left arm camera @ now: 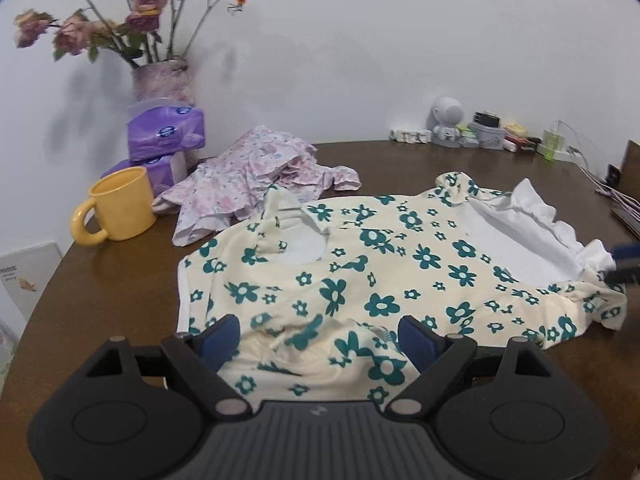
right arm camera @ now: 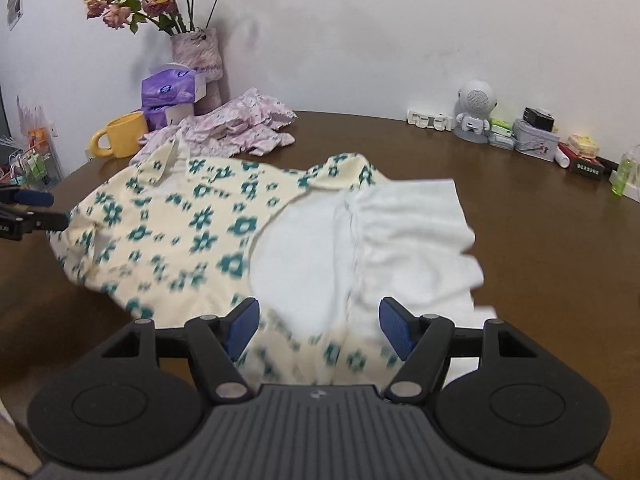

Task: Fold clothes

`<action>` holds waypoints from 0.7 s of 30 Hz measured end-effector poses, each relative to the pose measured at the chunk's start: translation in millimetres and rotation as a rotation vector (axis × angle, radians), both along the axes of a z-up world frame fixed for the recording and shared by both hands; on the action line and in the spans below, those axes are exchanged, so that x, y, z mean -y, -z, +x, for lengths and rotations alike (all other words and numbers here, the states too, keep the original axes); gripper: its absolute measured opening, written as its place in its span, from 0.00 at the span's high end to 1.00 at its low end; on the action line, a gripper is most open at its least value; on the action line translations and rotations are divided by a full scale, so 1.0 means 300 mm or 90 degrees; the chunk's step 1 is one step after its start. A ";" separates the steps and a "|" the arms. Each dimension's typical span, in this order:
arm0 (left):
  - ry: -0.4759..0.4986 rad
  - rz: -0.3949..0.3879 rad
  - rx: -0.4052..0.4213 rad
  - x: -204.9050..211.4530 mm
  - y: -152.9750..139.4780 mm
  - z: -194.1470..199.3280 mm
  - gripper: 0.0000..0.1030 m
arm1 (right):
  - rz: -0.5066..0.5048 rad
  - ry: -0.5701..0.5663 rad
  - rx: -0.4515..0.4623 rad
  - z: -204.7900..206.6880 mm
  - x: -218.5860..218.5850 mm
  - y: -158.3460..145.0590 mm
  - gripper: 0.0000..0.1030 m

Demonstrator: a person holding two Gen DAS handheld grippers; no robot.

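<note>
While both grippers hover low over the brown bench [left arm camera: 120, 280], we see the cream garment with teal flowers [left arm camera: 360, 264] lying spread across its middle, white lining and ruffled white trim [right arm camera: 416, 240] showing on one side. Jaws of the left gripper [left arm camera: 320, 340] stand apart, cloth lying between them without being pinched. Jaws of the right gripper [right arm camera: 318, 324] likewise stand apart over the garment's near edge. Behind it lies a crumpled pink floral garment [left arm camera: 256, 176], touching a yellow mug [left arm camera: 120, 208]. Purple tissue packs [left arm camera: 166, 132] and a vase of dried roses [right arm camera: 196, 52] stand by the wall.
</note>
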State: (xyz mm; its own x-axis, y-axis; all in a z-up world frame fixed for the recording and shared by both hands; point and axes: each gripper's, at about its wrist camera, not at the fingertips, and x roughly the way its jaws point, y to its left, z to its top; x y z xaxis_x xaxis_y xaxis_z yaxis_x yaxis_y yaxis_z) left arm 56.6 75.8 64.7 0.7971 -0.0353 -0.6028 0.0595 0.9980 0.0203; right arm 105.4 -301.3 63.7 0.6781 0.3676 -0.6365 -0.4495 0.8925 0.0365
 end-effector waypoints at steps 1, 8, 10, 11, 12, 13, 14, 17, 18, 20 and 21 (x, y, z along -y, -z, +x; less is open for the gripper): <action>-0.010 -0.008 0.001 0.004 0.009 -0.003 0.20 | 0.008 0.003 -0.009 -0.019 0.002 0.011 0.34; -0.050 -0.031 -0.003 0.017 0.050 0.034 0.24 | 0.031 0.063 -0.008 -0.096 0.007 0.056 0.35; -0.057 -0.024 -0.011 0.023 0.067 0.049 0.29 | 0.028 0.071 -0.007 -0.097 0.009 0.072 0.37; -0.056 -0.024 -0.018 0.024 0.077 0.056 0.30 | 0.027 0.075 -0.007 -0.098 0.010 0.080 0.40; -0.056 -0.026 -0.023 0.024 0.085 0.064 0.31 | 0.022 0.081 -0.005 -0.100 0.006 0.087 0.42; -0.056 -0.027 -0.028 0.022 0.093 0.070 0.32 | 0.019 0.083 -0.004 -0.100 0.003 0.094 0.43; -0.057 -0.027 -0.031 0.022 0.099 0.076 0.32 | 0.016 0.084 -0.003 -0.100 -0.001 0.102 0.45; -0.059 -0.021 -0.035 0.021 0.108 0.084 0.48 | 0.024 0.087 -0.014 -0.088 -0.001 0.116 0.56; -0.059 -0.018 -0.037 0.021 0.110 0.087 0.56 | 0.028 0.087 -0.019 -0.085 -0.001 0.119 0.62; -0.059 -0.021 -0.044 0.013 0.116 0.090 0.78 | 0.033 0.084 -0.027 -0.081 -0.002 0.123 0.71; -0.059 -0.025 -0.047 0.008 0.117 0.090 0.92 | 0.035 0.080 -0.031 -0.081 -0.003 0.125 0.79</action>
